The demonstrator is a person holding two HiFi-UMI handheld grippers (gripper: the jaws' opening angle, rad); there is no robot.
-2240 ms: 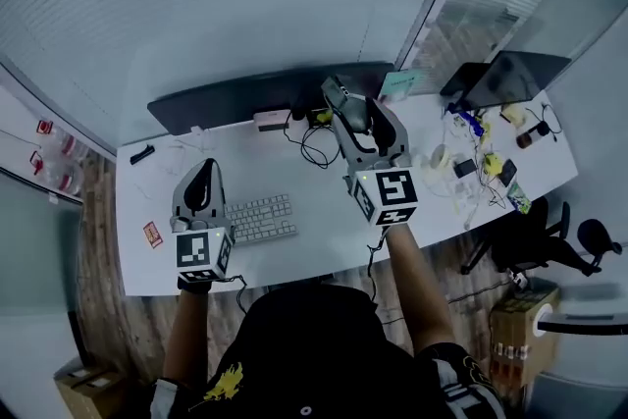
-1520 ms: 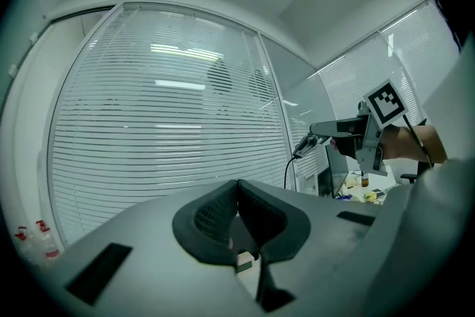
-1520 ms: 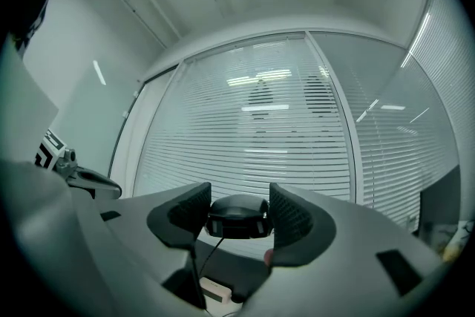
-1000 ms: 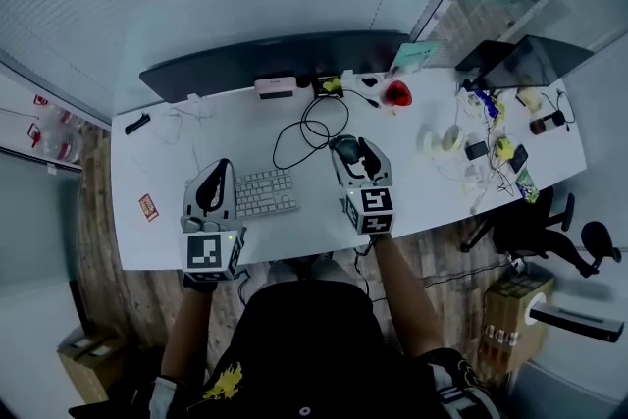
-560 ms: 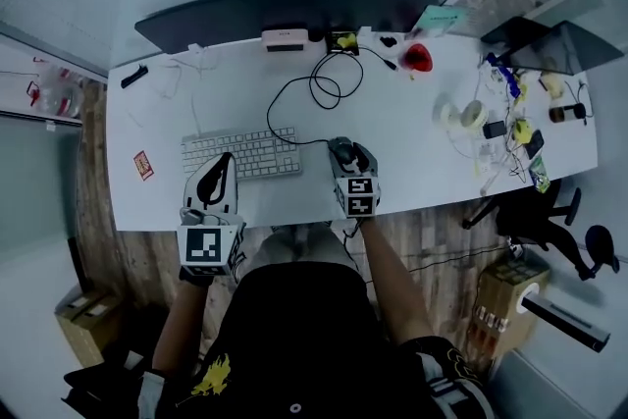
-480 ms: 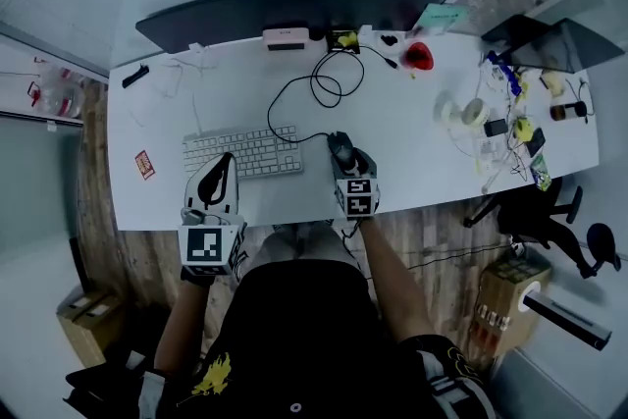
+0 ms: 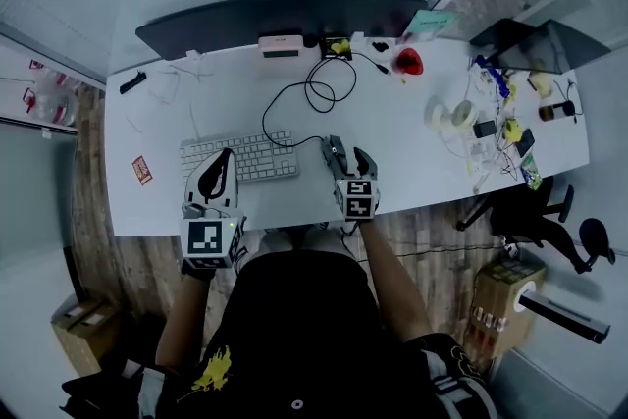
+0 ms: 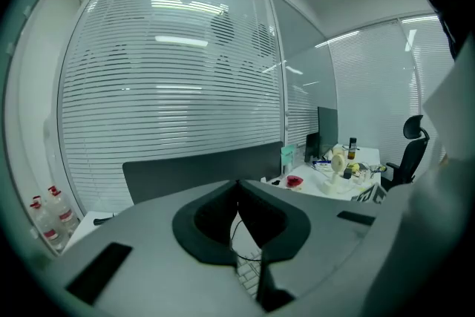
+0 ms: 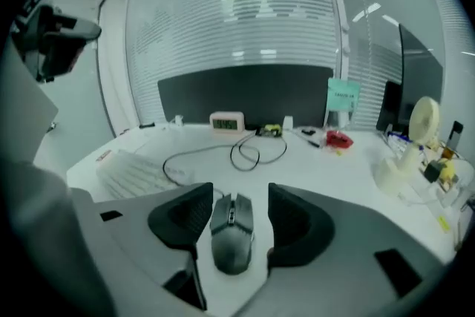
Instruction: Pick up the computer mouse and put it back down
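On the desk (image 9: 326, 159), the mouse (image 9: 232, 235) lies untouched between the right gripper's (image 9: 237, 198) closing jaws.

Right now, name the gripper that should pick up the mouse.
Right. The right gripper's closing jaws straddle the mouse, with the pads not yet pressing on it. The left gripper is shut and sits by the keyboard, away from the mouse.

The right gripper (image 7: 345, 155) has dropped from mid-air to the worktop (image 7: 412, 142). The mouse (image 9: 231, 232), carried aloft before, now rests there between the closing jaws, with a gap at one side.
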